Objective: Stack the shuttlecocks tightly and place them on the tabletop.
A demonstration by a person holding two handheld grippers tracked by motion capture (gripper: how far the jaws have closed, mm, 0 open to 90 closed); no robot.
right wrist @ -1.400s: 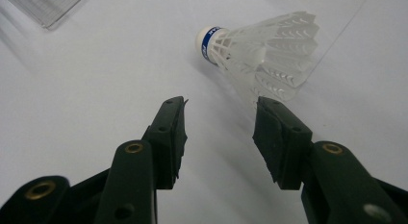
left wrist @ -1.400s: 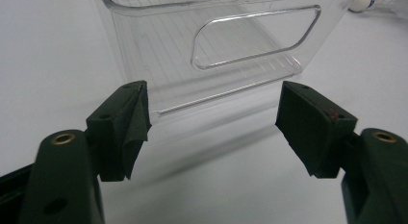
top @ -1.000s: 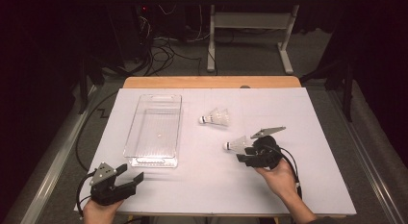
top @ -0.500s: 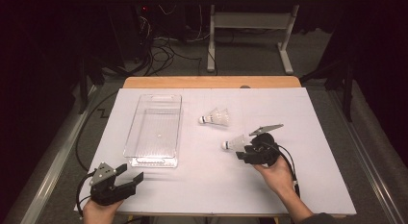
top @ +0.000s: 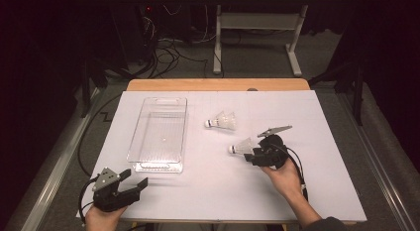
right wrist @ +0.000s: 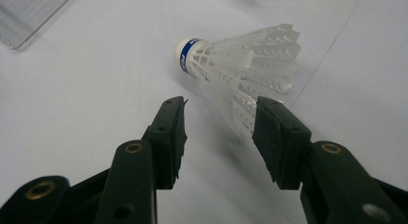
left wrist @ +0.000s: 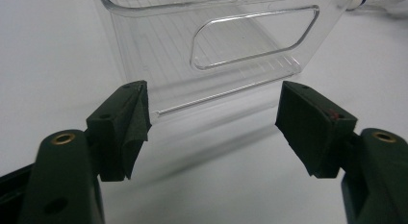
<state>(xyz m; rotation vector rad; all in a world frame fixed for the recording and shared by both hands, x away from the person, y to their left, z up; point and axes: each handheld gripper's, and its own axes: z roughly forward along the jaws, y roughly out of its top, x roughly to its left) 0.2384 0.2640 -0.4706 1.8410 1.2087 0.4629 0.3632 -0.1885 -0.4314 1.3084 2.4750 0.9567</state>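
Note:
Two white shuttlecocks lie on the white table cover. The nearer shuttlecock [top: 241, 147] [right wrist: 240, 65] rests on its side, cork pointing left. My right gripper [top: 250, 154] [right wrist: 219, 132] is open just behind it, and the rim of the feather skirt reaches between the jaws, close to the right one. The farther shuttlecock [top: 221, 122] lies apart, toward the middle of the table. My left gripper [top: 134, 177] [left wrist: 214, 123] is open with nothing between its jaws, near the front left edge. It points at the near end of a clear plastic bin [top: 158, 132] [left wrist: 250, 41].
The bin is long and holds nothing; its near wall has a handle cutout. A wooden table edge [top: 218, 85] shows beyond the white cover. Cables and a metal stand sit on the dark floor behind.
My right gripper has edged slightly forward toward the nearer shuttlecock. The left gripper, the bin and both shuttlecocks have stayed where they were.

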